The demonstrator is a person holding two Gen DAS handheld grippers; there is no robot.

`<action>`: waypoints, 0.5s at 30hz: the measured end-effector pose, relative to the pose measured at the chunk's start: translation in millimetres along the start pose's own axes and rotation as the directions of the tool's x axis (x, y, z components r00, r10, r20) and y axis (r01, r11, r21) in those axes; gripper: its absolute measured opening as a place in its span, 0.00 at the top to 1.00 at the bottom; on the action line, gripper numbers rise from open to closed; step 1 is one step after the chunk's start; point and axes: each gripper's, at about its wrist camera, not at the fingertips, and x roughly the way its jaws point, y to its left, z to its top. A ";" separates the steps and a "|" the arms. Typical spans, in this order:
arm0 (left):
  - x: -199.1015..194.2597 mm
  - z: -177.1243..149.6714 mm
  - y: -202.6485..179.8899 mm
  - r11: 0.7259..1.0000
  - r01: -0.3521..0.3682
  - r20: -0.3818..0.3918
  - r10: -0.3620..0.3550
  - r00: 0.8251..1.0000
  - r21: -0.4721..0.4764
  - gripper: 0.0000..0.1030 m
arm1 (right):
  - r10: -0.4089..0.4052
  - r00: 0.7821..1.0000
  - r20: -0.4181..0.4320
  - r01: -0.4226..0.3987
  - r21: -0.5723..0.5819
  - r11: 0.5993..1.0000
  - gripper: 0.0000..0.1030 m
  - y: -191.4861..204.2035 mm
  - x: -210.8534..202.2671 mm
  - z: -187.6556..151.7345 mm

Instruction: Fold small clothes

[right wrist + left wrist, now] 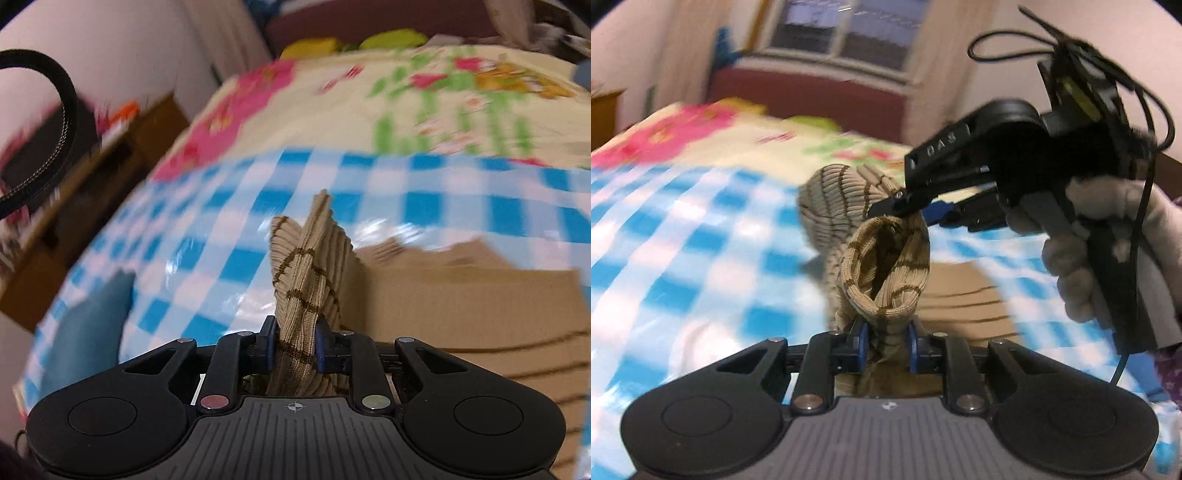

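A tan ribbed sock with dark brown stripes is held up above the blue-and-white checked cloth. My left gripper is shut on the sock's lower part. My right gripper, held in a gloved hand, is shut on the rim of the sock's open cuff, pulling it up. In the right wrist view my right gripper is shut on the same sock, whose fabric stands up between the jaws. A second tan striped garment lies flat on the cloth to the right.
A floral bedspread covers the bed beyond the checked cloth. A dark teal item lies at the cloth's left edge. A wooden cabinet stands left of the bed. A window is behind the headboard.
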 end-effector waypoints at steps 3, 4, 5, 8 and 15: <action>11.3 5.1 -39.7 0.993 0.095 -0.016 -0.094 0.995 0.069 0.76 | -0.004 0.997 0.078 -0.002 0.081 0.997 0.81 -46.5 -49.5 -4.9; 20.1 4.7 -55.0 0.988 0.123 -0.032 -0.120 0.992 0.093 0.76 | -0.008 0.995 0.102 -0.004 0.116 0.993 0.81 -65.2 -64.1 -8.8; 28.4 3.1 -66.9 0.984 0.138 -0.049 -0.134 0.990 0.113 0.76 | -0.015 0.993 0.116 -0.001 0.139 0.990 0.81 -78.6 -73.8 -11.8; 60.5 -7.7 -102.6 0.971 0.180 -0.130 -0.161 0.978 0.156 0.76 | -0.057 0.991 0.125 0.029 0.217 0.976 0.81 -127.2 -84.2 -26.0; 108.2 -42.6 -160.4 0.949 0.190 -0.260 -0.123 0.958 0.253 0.76 | -0.061 0.997 0.051 0.040 0.347 0.937 0.81 -205.4 -50.2 -58.7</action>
